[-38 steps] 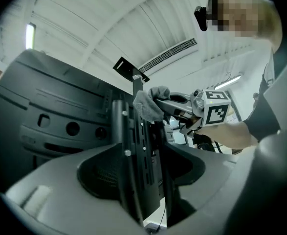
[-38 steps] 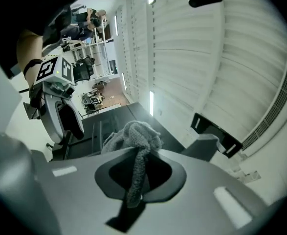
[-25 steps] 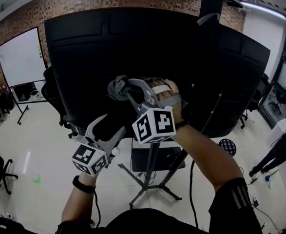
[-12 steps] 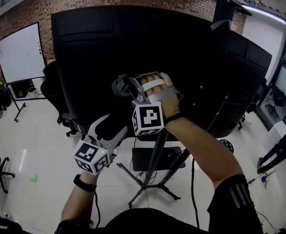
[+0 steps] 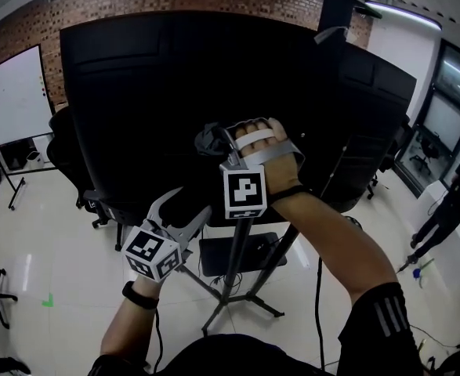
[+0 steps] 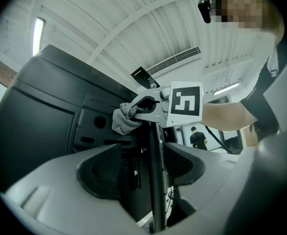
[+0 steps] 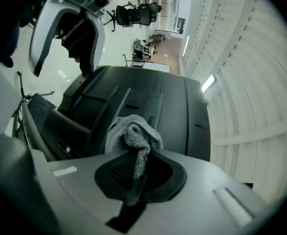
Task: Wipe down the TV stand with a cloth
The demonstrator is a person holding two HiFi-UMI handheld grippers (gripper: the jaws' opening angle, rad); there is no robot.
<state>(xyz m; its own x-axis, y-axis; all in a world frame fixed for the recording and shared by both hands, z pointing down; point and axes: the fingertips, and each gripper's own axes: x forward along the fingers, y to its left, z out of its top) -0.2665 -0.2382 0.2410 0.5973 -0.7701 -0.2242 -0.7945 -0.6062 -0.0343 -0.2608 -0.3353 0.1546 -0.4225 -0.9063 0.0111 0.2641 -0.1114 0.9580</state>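
The black back of the TV (image 5: pixel 175 77) sits on a stand with a dark pole (image 5: pixel 241 241) and splayed legs (image 5: pixel 233 308). My right gripper (image 5: pixel 214 143) is shut on a grey cloth (image 5: pixel 208 138), pressed against the TV back near the top of the pole. In the right gripper view the cloth (image 7: pixel 132 133) bunches out of the closed jaws of the right gripper (image 7: pixel 136 168). My left gripper (image 5: pixel 186 204) is lower and open. In the left gripper view the pole (image 6: pixel 155 180) runs between the pads of the left gripper (image 6: pixel 144 169), with the cloth (image 6: pixel 123 121) above.
A whiteboard (image 5: pixel 10 96) stands at the left and an office chair (image 5: pixel 65 147) behind the TV. A person (image 5: pixel 449 206) stands at the far right. A black shelf (image 5: pixel 249 251) sits low on the stand, and a cable (image 5: pixel 317 288) hangs beside my right arm.
The right gripper has carried the cloth a little to the right along the TV back. The left gripper has stayed by the pole, shifting only slightly.
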